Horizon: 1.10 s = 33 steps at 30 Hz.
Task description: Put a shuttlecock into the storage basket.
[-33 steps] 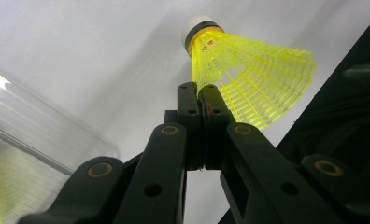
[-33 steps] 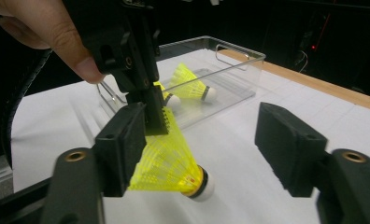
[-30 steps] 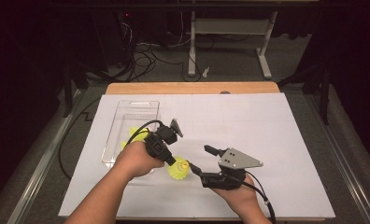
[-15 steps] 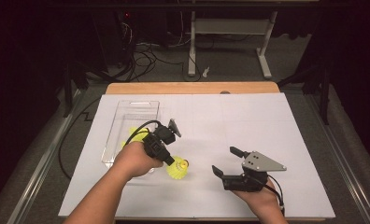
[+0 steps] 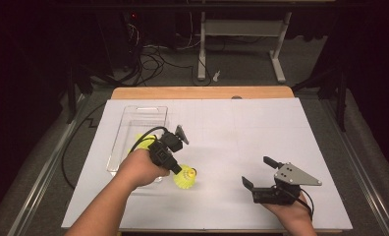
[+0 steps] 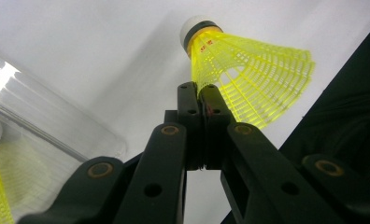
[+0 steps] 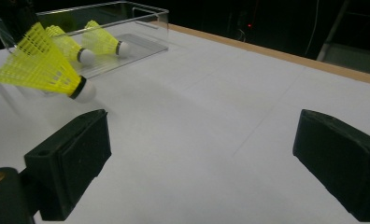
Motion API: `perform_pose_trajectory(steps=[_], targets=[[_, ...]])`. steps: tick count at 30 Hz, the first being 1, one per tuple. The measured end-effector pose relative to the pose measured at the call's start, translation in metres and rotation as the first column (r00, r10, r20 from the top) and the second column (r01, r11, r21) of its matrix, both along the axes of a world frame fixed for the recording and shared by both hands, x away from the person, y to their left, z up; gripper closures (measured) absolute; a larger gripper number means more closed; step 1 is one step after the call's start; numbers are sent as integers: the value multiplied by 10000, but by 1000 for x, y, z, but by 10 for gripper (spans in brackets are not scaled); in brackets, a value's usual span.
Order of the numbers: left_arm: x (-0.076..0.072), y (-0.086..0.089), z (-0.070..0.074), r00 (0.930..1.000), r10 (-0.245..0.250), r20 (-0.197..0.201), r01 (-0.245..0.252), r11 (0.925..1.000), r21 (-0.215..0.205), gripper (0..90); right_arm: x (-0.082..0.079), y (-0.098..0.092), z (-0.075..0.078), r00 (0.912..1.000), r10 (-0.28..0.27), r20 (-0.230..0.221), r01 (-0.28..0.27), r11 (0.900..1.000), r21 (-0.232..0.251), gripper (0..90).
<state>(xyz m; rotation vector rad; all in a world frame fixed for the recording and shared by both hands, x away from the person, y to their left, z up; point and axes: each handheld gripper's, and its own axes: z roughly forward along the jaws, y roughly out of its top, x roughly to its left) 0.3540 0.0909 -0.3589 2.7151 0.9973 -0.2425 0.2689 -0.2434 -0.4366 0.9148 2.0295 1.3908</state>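
Note:
A yellow shuttlecock [image 5: 186, 179] [image 6: 248, 79] [image 7: 43, 70] with a white cork hangs just above the white table, cork pointing right. My left gripper [image 5: 177, 170] [image 6: 202, 95] is shut on the edge of its mesh skirt. My right gripper [image 5: 259, 172] [image 7: 206, 154] sits low near the table's front right. Its jaws have just been opening and now stand wide apart with nothing between them. It is well clear of the shuttlecock.
A clear plastic tray [image 5: 133, 123] [image 7: 143, 11] [image 6: 57, 130] lies at the left behind my left hand. Two more yellow shuttlecocks [image 7: 103, 44] lie in it. White paper [image 5: 261, 128] covers the table. A wooden edge [image 5: 202, 92] runs along the far side.
My right gripper has drawn away from the shuttlecock, to the right and toward the front edge, and its jaws have spread wider. The left gripper and shuttlecock have stayed put.

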Motion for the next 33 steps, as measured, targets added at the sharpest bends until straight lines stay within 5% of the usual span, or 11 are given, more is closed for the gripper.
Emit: perform_pose_trajectory(steps=[16, 33], targets=[[-2, 7, -1, 9999, 95, -37, -95, 9999, -75, 893, -9, -37, -11, 9951, -988, 64, 988, 9951, 28, 4], [-4, 22, -6, 9996, 266, -73, -268, 9992, -280, 893, -10, -43, -19, 9948, -1019, 53, 1015, 9935, 513, 4]])
